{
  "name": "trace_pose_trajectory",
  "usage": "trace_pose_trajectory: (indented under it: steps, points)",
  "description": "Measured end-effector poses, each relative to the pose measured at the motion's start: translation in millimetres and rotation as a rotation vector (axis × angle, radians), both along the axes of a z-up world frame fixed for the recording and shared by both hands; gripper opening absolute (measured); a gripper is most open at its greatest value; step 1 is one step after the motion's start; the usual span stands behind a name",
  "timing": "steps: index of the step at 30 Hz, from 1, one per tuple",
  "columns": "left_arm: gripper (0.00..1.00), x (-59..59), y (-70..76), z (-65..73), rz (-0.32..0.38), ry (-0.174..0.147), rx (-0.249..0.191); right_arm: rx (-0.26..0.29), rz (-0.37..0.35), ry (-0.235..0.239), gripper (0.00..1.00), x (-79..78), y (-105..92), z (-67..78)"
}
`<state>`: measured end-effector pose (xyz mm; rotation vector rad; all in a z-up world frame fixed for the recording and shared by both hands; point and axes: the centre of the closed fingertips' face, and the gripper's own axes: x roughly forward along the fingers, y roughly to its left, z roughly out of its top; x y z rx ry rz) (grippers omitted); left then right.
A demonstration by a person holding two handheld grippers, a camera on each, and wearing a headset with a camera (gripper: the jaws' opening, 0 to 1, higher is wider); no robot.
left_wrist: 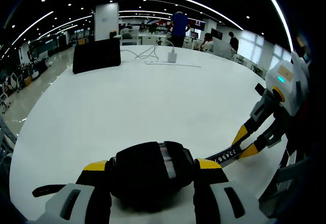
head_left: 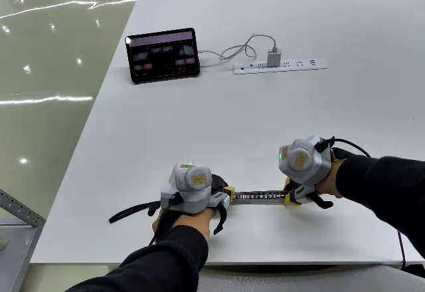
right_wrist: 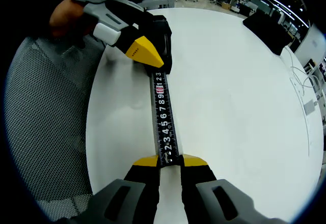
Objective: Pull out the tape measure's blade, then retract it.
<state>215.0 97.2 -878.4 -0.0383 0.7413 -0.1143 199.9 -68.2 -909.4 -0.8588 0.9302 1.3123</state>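
Observation:
My left gripper (left_wrist: 152, 167) is shut on the black tape measure case (left_wrist: 152, 174), its yellow-tipped jaws pressed to both sides; in the head view the case (head_left: 219, 187) sits near the table's front edge. The blade (right_wrist: 163, 118) runs out a short way, numbers showing up to about 13, to my right gripper (right_wrist: 169, 160), which is shut on the blade's end. In the head view the blade (head_left: 259, 196) spans between the left gripper (head_left: 226, 198) and the right gripper (head_left: 289, 196). A black wrist strap (head_left: 131, 210) trails left from the case.
A tablet (head_left: 163, 54) stands at the back of the white table (head_left: 265, 106), with a power strip (head_left: 280, 66), charger and white cable beside it. The table's front edge (head_left: 219, 259) is close under my hands. A mesh chair (right_wrist: 51, 132) lies below the edge.

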Motion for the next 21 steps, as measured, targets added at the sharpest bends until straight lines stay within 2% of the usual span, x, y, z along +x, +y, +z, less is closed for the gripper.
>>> trace_pose_trajectory:
  steps: [21]
  points:
    - [0.61,0.0,-0.2,0.0,-0.001,0.0,0.0,0.018,0.004,0.002,0.11,-0.9,13.4,-0.5]
